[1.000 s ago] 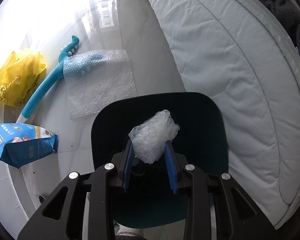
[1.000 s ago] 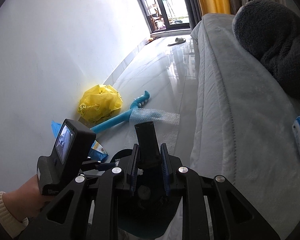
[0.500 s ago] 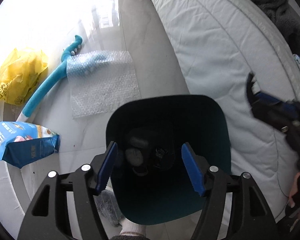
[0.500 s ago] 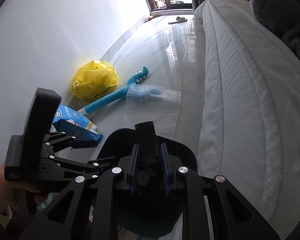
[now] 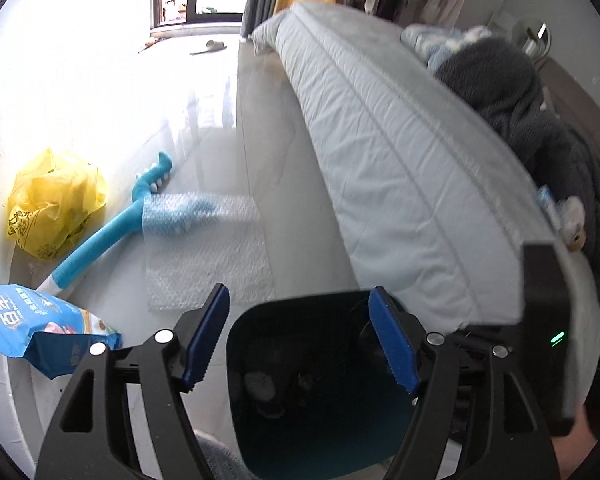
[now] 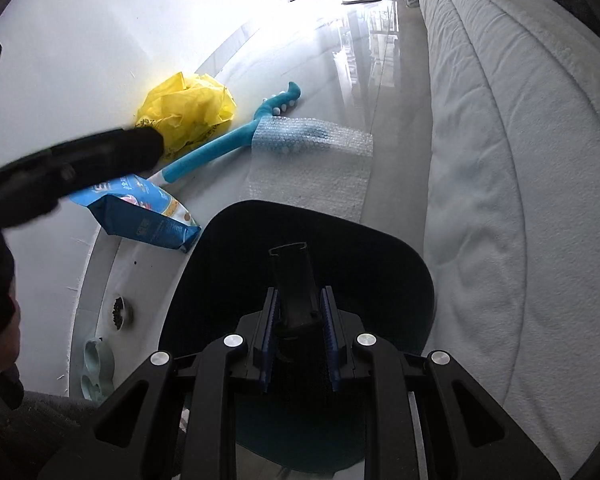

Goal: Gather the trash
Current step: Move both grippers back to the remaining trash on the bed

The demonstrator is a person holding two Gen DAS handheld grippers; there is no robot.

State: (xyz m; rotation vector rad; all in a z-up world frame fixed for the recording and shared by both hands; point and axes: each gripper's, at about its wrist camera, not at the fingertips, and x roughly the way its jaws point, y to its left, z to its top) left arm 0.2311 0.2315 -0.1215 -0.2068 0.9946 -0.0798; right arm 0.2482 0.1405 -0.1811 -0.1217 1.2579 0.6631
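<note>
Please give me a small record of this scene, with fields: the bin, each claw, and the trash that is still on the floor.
bin: dark bin, beside the bed
left claw: above the bin, jaws opening, nothing between them
right claw: shut on a black handle, above the bin
trash on floor: bubble wrap, yellow bag, blue packet
also on floor: blue brush, partly under the bubble wrap

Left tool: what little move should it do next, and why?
Probably reach the left tool forward and down toward the bubble wrap. Its jaws are opening with nothing between them. The wrap lies flat on the floor just past the dark bin, and the right tool is busy gripping the bin's black handle.
</note>
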